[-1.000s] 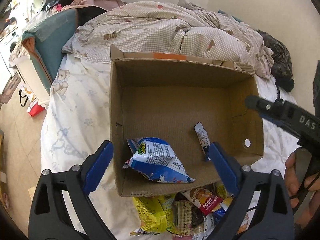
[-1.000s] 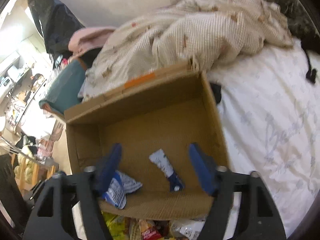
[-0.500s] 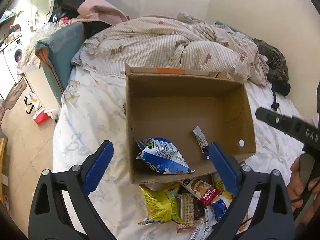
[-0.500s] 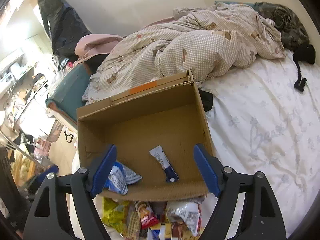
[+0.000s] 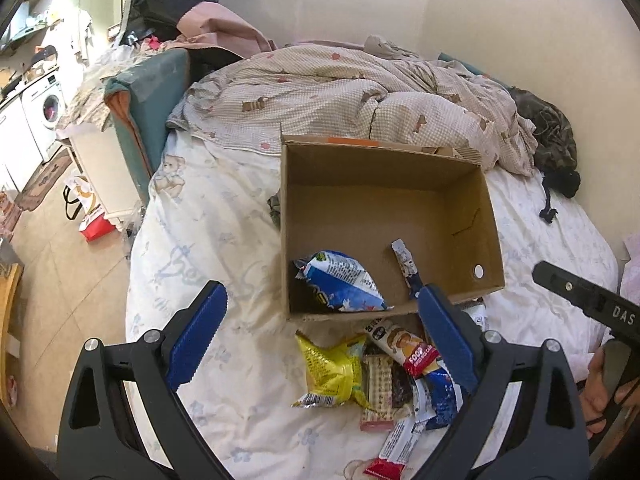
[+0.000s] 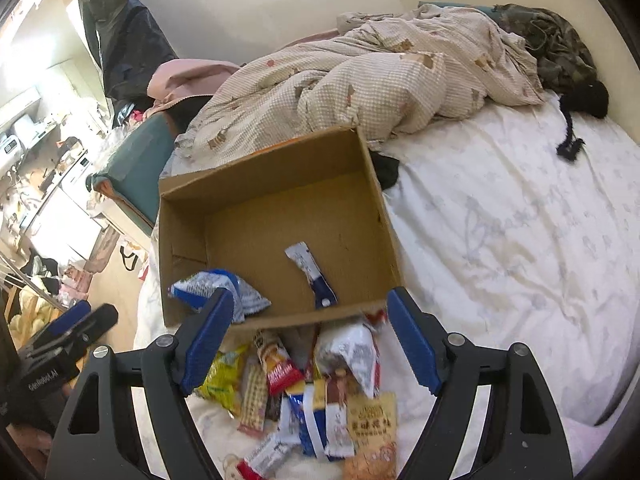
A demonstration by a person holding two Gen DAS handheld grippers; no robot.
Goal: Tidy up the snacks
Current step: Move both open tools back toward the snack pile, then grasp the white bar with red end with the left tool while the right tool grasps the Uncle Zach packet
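From your left wrist camera, your left gripper (image 5: pixel 320 332) hangs above the bed (image 5: pixel 208 216) with its blue fingers (image 5: pixel 196 336) spread wide and nothing between them. Ahead sits the open cardboard box (image 5: pixel 384 168), holding a blue-and-white chip bag (image 5: pixel 340 282) in its near left corner and a slim blue-white sachet (image 5: pixel 406 266) near the middle. Just in front of the box lies the snack pile (image 5: pixel 384 376) (a yellow packet (image 5: pixel 332 372) on its left side).

From your right wrist camera, your right gripper (image 6: pixel 310 344) is likewise spread apart and empty, poised over the snack pile (image 6: pixel 316 396), which touches the near wall of the box (image 6: pixel 264 184). The sachet (image 6: pixel 312 276) and chip bag (image 6: pixel 224 292) lie inside. A rumpled checked duvet (image 6: pixel 360 80) lies beyond the box.
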